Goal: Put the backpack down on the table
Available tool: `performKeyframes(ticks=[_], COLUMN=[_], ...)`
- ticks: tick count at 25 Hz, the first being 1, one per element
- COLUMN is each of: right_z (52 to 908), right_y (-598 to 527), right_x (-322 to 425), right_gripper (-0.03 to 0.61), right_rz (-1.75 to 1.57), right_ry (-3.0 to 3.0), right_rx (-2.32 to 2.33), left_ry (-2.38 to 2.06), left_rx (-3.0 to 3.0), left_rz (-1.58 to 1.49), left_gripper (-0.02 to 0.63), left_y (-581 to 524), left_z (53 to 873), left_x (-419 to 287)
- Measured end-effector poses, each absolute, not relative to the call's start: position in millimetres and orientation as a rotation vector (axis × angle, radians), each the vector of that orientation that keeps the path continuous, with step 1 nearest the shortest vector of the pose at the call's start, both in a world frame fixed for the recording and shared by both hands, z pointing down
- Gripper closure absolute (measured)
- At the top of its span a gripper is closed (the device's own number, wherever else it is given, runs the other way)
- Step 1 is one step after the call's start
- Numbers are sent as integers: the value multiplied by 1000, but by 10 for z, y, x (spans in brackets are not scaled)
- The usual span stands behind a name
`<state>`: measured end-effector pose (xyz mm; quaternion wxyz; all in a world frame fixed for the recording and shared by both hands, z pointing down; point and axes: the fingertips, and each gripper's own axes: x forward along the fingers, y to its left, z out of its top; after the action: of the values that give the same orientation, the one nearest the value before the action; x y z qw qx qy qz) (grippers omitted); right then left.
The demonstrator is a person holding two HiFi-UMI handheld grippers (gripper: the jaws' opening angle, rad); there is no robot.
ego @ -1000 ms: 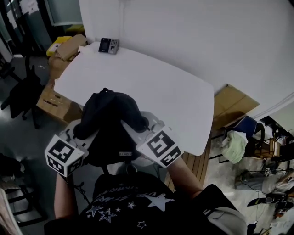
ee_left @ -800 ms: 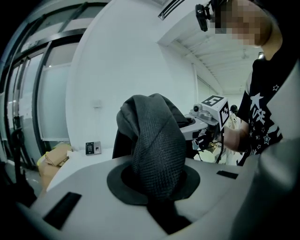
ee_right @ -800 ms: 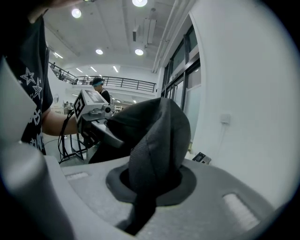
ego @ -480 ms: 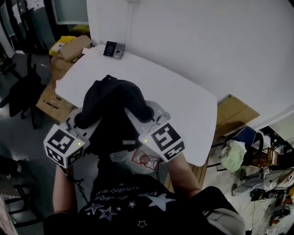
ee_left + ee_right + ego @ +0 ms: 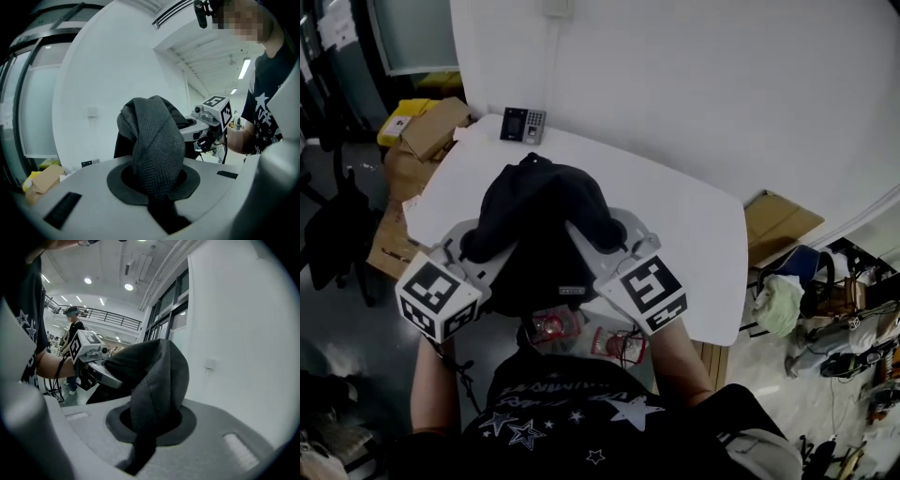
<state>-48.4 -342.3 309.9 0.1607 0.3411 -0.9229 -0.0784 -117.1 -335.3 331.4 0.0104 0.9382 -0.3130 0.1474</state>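
- The backpack (image 5: 534, 211), dark and bunched up, hangs between the two tools above the near part of the white tabletop (image 5: 684, 216). No view shows whether its bottom touches the surface yet.
- The left tool (image 5: 154, 187) is nearly closed, pinching a woven strap (image 5: 154, 145) of the backpack that rises out from between its jaws.
- The right tool (image 5: 147, 427) is clamped just as tightly on the other strap (image 5: 157, 380), so the load is shared by both.
- Over the last second, both tools have carried the backpack further in over the tabletop. Its top now sits nearer the small keypad device (image 5: 523, 124) at the far corner.
- Both grips are as tight as they were a second ago.
- By my reading the carry is almost done. What remains is to lower the backpack onto the bare surface short of the keypad device, then let the straps go.
- Cardboard boxes (image 5: 431, 127) stand on the floor past the far left edge, well away from the load.
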Motion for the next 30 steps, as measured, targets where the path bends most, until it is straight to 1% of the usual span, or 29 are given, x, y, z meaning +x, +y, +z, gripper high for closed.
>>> performKeyframes(ticks=[15,22,30], right_z=[3208,3340,3419], right_y=[-4562,-5054,-5487], right_x=[-954,-1013,-1010], right_gripper=[548,548,548], right_rz=[-154,-143,-204], right_ry=[-2505,-2462,-2408], right_rx=[1140,1188,1220], left_ry=[-792,-743,-735], left_rx=[2983,2978,3029], left_rz=[442,424,388], left_gripper=[561,561,561], left_y=[-4581,-5093,-5558], left_z=[3438,3574,3665], left_x=[-1635,-1692,-1676])
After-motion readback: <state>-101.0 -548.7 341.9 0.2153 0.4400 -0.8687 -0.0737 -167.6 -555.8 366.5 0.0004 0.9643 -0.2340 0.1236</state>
